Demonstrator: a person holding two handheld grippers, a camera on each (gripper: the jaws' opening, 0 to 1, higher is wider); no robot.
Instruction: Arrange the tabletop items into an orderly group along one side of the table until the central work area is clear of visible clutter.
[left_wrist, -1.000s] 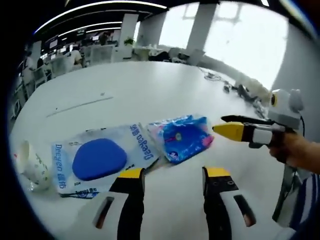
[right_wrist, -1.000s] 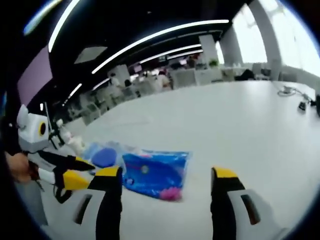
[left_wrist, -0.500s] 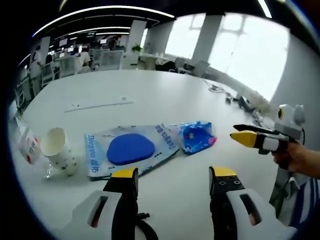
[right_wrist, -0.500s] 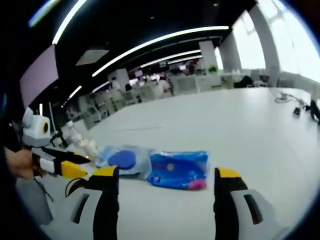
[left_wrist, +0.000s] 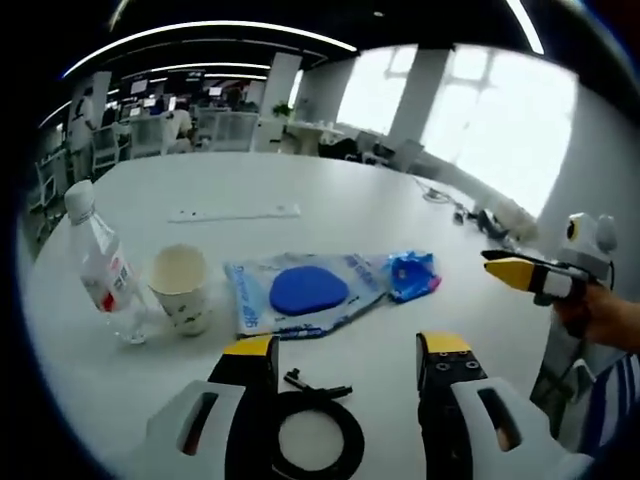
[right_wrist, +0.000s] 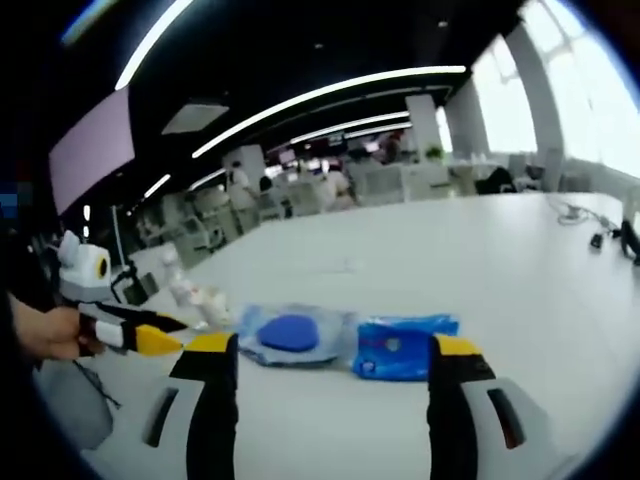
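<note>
On the white table there's a row going: water bottle far left, paper cup beside it, then a clear packet with a blue pad and a small blue pouch touching its right edge. A black cable coil sits nearest, between the left gripper jaws, which are spread and empty. The right gripper is also spread, holding nothing.

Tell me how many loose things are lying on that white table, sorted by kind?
Plastic bottle: 1
Paper cup: 1
Clear packet with blue pad: 1
Blue snack-type packet: 1
Black coiled cable: 1
Total: 5
</note>
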